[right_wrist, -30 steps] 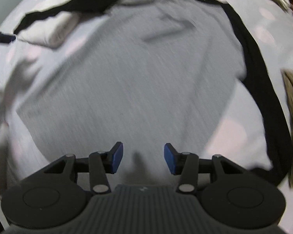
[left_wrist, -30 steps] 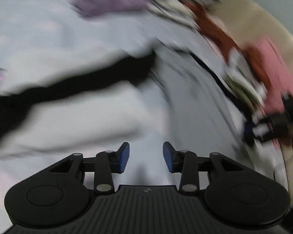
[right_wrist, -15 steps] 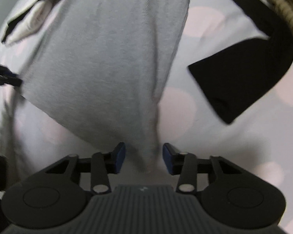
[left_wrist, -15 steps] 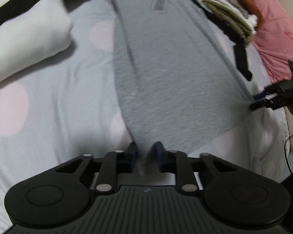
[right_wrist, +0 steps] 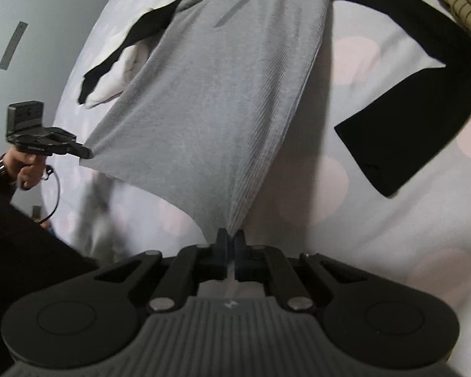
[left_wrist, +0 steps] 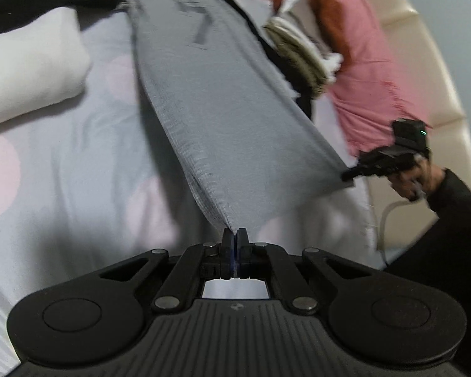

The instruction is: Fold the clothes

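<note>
Between my two grippers the grey knit shirt with black sleeves (left_wrist: 229, 100) hangs taut, left gripper (left_wrist: 234, 235) and right gripper (right_wrist: 230, 235) each clamped on a near hem corner, both tilted down.

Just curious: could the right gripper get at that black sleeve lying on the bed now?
Probably not yet: the right gripper is shut on the grey shirt's hem corner. The black sleeve lies uncovered beside it.

No readable text anywhere. Small pale logo mark on the gripper body (left_wrist: 235, 307), near its front edge, too small to make out; same mark in the right wrist view. Faint lettering on the other gripper's side (right_wrist: 36, 148), illegible.
</note>
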{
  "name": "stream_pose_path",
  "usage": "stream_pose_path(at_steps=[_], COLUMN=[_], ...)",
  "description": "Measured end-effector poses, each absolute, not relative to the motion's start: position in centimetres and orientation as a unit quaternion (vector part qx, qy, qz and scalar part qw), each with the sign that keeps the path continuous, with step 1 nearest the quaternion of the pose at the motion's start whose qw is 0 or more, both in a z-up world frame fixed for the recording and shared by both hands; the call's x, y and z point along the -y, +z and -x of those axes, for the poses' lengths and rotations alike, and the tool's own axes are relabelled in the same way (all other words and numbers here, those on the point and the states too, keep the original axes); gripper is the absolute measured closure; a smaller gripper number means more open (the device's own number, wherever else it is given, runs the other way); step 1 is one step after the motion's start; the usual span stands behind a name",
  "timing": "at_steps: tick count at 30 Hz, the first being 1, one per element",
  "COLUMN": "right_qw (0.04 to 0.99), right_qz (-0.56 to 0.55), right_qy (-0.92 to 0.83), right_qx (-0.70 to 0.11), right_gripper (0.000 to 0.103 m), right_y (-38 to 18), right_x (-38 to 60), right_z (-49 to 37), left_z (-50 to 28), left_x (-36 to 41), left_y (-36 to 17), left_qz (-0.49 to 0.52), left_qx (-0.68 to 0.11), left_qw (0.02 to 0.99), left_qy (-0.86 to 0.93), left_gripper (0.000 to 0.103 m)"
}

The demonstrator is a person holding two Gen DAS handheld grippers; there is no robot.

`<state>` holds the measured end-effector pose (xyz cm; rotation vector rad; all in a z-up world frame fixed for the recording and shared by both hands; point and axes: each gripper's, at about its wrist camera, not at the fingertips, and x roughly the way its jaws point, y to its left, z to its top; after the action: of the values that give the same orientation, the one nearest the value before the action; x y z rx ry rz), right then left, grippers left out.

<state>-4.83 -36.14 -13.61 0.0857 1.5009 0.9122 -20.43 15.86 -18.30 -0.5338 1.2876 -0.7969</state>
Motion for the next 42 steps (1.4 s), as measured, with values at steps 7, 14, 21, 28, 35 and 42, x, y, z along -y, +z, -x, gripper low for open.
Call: stream_pose_path(at_steps=[7,14,21,28,35,42], right_qw=[0.616,0.593,0.613,0.735,0.796,0.814], right_qz=[-0.038,0.087,0.188,0.239,0.21,0.146], right_qy=[0.414,0.346,0.379,0.368,0.318,0.304], right_qx=[-0.669,-0.722,-0.668,-0.517,-0.47,-0.473], right_gripper=[0.099,0.093,0.067,0.067,0.067,0.067], right_y=[-12.2,-19.1,-14.7,-12.0,-14.1,-16.7], right_x=[37.3,34.0,32.3,27.7,24.0,22.4], right_z=[5.0,5.5,-2.5,-15.7,-25.5,-28.8], left_z=[21.6,20.2,16.0,3.4,-9.2,-14.3], left_x=[-13.5,-12.1,-14.1,-12.4,-11.1,-13.2], left_y=[-20.8,-23.9,-18.8,-11.9,-14.6,-17.2], left_qz=[0.21,0.114,-0.007,-0.104,-0.12,-0.023], left_qx=[-0.619,-0.681,-0.685,-0.577,-0.537,-0.517], left_qw=[0.651,0.651,0.668,0.775,0.822,0.845], left_qy=[-0.386,-0.313,-0.291,-0.234,-0.149,-0.132], left_gripper=[0.103,0.101,0.095,0.087,0.086,0.086])
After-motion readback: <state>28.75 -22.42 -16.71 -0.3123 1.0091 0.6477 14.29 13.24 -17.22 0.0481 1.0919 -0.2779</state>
